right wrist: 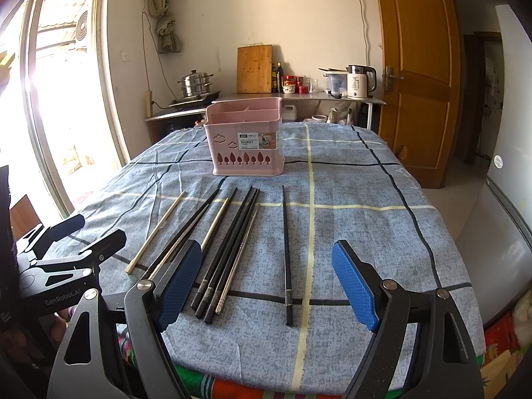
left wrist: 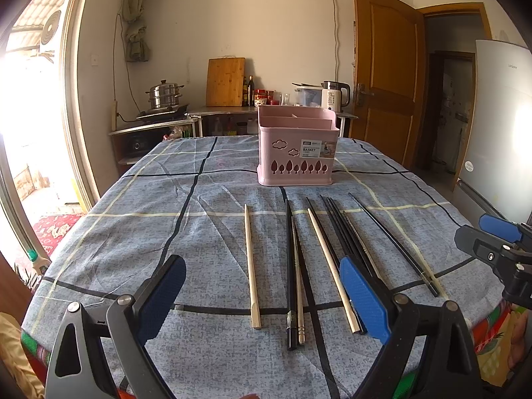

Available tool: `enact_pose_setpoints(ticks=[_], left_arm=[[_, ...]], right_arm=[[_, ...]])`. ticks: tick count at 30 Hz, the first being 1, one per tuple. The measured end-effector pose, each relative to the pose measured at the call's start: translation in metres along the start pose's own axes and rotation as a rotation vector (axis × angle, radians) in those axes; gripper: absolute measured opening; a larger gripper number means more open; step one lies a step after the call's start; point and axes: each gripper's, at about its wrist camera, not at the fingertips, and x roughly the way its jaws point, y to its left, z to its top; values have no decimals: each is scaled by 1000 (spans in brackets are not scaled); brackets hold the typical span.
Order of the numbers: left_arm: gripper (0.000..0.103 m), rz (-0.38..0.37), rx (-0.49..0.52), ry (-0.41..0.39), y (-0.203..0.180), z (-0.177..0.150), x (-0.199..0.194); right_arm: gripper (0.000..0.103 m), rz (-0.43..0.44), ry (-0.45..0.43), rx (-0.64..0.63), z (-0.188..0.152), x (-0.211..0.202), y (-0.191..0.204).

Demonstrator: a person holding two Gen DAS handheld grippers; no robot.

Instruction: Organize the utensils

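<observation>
Left gripper point(left wrist: 262, 286): jaws apart, empty, hovering at the table's near edge. Right gripper point(right wrist: 267, 282): jaws apart, empty, beside it.

Chopsticks lie loose on the blue checked tablecloth point(left wrist: 133, 226), pointing toward the pink basket point(left wrist: 297, 146) at the far centre. Left to right:
- pale wooden stick point(left wrist: 251, 266), alone;
- black and metal-tipped pair point(left wrist: 294, 272), touching;
- wooden stick point(left wrist: 332, 269);
- black bundle point(right wrist: 229, 249);
- single black stick point(right wrist: 286, 252), apart.

Handling: probably light, stiff, slippery. Grip near mid-length; thin sticks lying flat may roll or pivot.
</observation>
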Motion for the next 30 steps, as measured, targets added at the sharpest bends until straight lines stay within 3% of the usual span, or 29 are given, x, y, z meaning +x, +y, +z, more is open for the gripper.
enact_pose_setpoints(ticks=[30], left_arm=[[95,-17,18,14,-4,2,3]], right_arm=[[81,2,7,4,-1,4,0]])
